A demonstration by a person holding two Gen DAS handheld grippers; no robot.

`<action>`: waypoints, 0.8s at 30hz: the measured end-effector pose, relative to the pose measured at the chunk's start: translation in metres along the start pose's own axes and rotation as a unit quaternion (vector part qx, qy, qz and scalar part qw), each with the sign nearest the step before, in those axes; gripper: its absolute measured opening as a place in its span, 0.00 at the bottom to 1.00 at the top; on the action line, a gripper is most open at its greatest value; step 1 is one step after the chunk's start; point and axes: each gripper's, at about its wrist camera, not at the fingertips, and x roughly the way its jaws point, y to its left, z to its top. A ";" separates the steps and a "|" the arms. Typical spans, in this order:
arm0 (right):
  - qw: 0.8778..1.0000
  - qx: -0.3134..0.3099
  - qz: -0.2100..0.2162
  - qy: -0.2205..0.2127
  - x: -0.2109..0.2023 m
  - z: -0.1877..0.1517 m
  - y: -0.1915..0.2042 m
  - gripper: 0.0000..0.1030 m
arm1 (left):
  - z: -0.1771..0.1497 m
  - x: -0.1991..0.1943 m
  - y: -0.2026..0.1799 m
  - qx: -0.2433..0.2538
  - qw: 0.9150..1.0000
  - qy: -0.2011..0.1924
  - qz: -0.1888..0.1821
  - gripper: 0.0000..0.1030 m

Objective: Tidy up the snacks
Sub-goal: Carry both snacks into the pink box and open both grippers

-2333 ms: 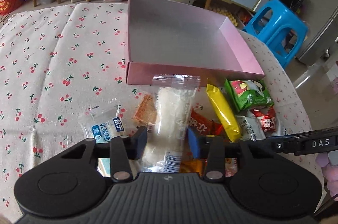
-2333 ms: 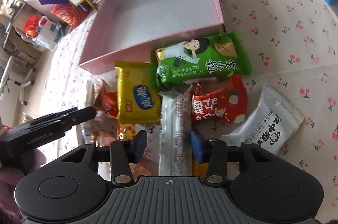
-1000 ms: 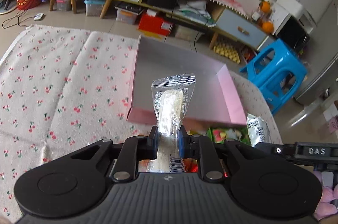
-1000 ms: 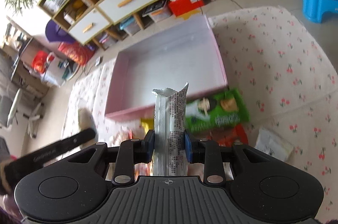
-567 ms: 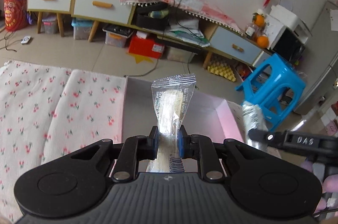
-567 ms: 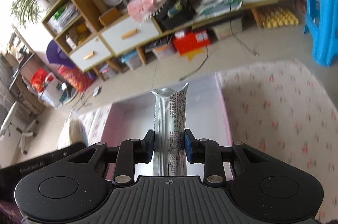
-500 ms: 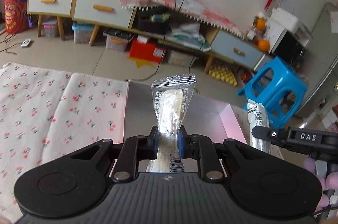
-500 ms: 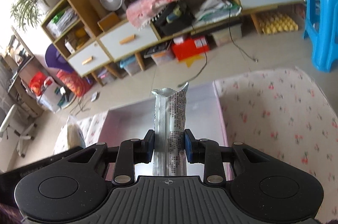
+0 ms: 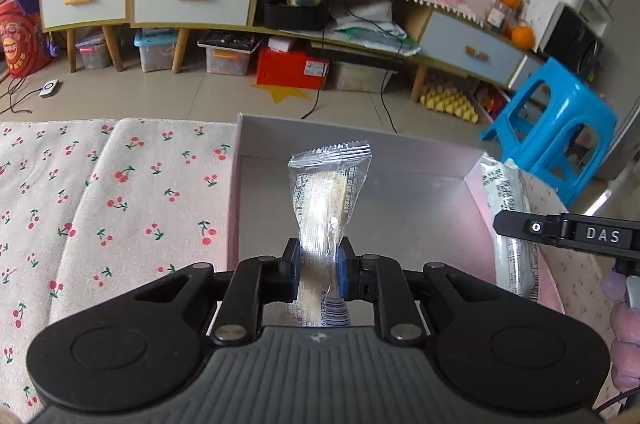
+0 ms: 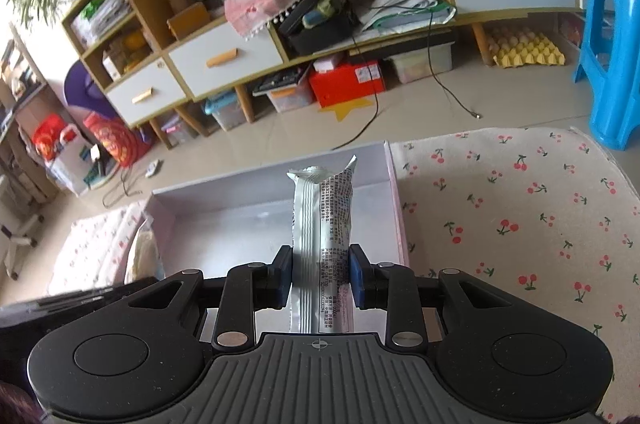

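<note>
While the left gripper (image 9: 318, 266) clamps a clear crinkly snack packet (image 9: 326, 199) and the right gripper (image 10: 320, 276) clamps a long silver foil wrapper (image 10: 322, 224), both above the shallow pink cardboard box (image 9: 400, 191), each should lower well inside the walls before letting go.

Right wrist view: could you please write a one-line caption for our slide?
Right hand-held gripper shut on a silver snack packet, held above the empty pink box.
</note>
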 end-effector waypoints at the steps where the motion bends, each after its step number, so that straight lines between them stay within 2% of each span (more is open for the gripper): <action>1: 1.000 -0.002 -0.003 0.003 0.001 -0.001 0.000 0.28 | -0.001 0.001 0.001 0.004 1.000 0.005 0.003 0.16; 8: 0.999 -0.025 -0.028 0.033 0.011 -0.007 0.002 0.28 | -0.001 0.005 0.004 -0.006 0.998 0.054 0.031 0.16; 16: 0.998 -0.030 -0.035 0.042 0.011 -0.008 0.003 0.28 | -0.002 0.007 -0.001 0.005 0.996 0.068 0.054 0.16; 24: 0.998 -0.036 -0.031 0.043 0.010 -0.006 0.003 0.32 | -0.003 0.007 -0.001 0.006 0.997 0.062 0.040 0.22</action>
